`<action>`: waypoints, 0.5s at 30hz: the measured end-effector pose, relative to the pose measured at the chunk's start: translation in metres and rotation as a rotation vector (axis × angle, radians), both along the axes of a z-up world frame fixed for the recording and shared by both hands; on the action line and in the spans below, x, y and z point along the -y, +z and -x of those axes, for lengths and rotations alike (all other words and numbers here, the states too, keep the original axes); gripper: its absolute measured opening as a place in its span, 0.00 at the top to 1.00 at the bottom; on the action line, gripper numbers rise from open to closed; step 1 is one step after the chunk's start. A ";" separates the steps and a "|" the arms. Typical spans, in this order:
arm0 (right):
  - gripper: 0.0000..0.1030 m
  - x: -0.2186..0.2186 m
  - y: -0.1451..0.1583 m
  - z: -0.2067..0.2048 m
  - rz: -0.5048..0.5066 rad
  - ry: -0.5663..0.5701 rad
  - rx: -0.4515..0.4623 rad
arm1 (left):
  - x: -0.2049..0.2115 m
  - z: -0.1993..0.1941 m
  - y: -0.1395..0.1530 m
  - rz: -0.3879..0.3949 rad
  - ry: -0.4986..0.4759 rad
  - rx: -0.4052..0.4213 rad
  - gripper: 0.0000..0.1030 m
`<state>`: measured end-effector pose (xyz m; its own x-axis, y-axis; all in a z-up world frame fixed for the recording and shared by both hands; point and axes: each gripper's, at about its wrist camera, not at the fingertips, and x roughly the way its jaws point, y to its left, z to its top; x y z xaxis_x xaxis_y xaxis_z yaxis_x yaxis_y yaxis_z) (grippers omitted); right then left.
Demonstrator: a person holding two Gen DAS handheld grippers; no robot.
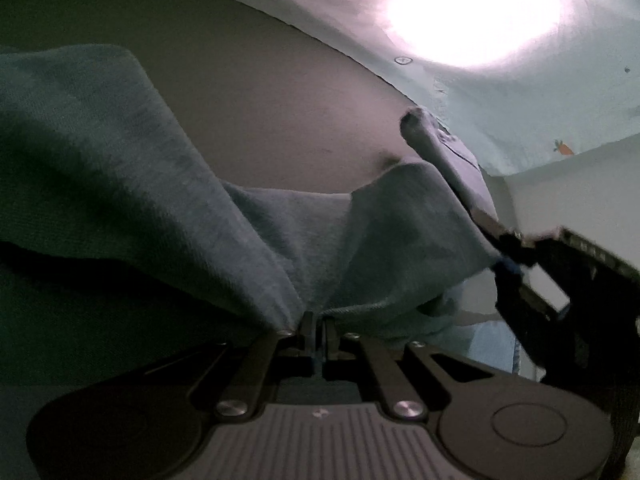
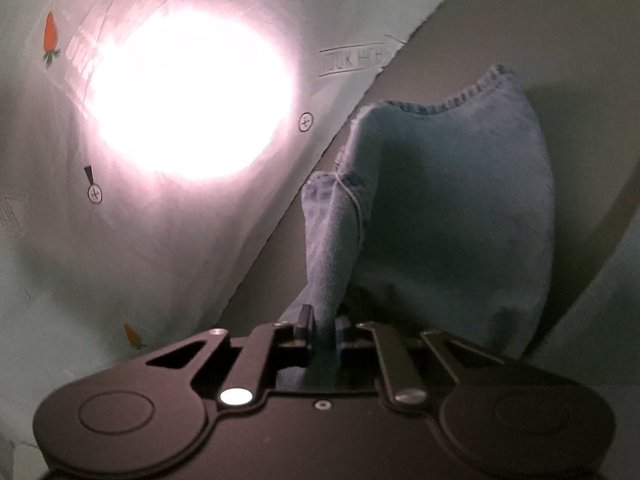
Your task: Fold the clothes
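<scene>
A blue-grey terry cloth point(image 1: 120, 160) hangs in folds over a brown tabletop point(image 1: 260, 100). In the left wrist view my left gripper point(image 1: 318, 322) is shut on a gathered edge of the cloth. At the right of that view the right gripper's long finger point(image 1: 440, 160) reaches into another corner of the cloth. In the right wrist view my right gripper point(image 2: 322, 322) is shut on a bunched strip of the same cloth point(image 2: 460, 208), which rises in front of it with a stitched hem on top.
A pale printed plastic sheet point(image 2: 60, 260) with small carrot pictures point(image 2: 50, 38) covers part of the tabletop point(image 2: 520, 32). A strong glare point(image 2: 192, 96) whitens it. The same sheet point(image 1: 540, 100) shows in the left wrist view, with a white wall or box point(image 1: 568, 200) beside it.
</scene>
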<state>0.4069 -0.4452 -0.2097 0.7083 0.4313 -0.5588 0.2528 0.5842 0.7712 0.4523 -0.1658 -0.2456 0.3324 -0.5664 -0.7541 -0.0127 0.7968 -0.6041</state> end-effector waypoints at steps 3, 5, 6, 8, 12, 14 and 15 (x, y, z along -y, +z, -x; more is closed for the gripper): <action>0.91 0.003 -0.001 0.011 -0.011 -0.009 0.002 | 0.000 0.003 0.004 -0.013 0.005 0.009 0.98; 0.91 0.000 -0.001 0.010 -0.017 -0.019 0.007 | 0.000 0.006 0.009 -0.025 0.005 0.020 0.97; 0.91 0.000 0.000 0.014 -0.015 -0.019 0.012 | 0.000 0.008 0.012 -0.029 0.005 0.027 0.97; 0.91 0.001 0.003 0.021 -0.005 -0.017 0.026 | 0.000 0.012 0.020 -0.037 0.008 0.043 0.96; 0.92 0.004 0.012 0.042 0.027 -0.011 0.057 | 0.001 0.025 0.034 -0.057 0.010 0.080 0.94; 0.92 0.005 0.015 0.056 0.060 -0.007 0.060 | 0.002 0.034 0.040 -0.066 0.009 0.098 0.94; 0.92 0.006 0.016 0.064 0.078 -0.004 0.059 | 0.002 0.039 0.042 -0.068 0.008 0.105 0.94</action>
<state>0.3425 -0.4508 -0.1936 0.7429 0.3851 -0.5475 0.2105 0.6420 0.7372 0.4138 -0.1678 -0.2038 0.4159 -0.5117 -0.7518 0.0408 0.8363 -0.5467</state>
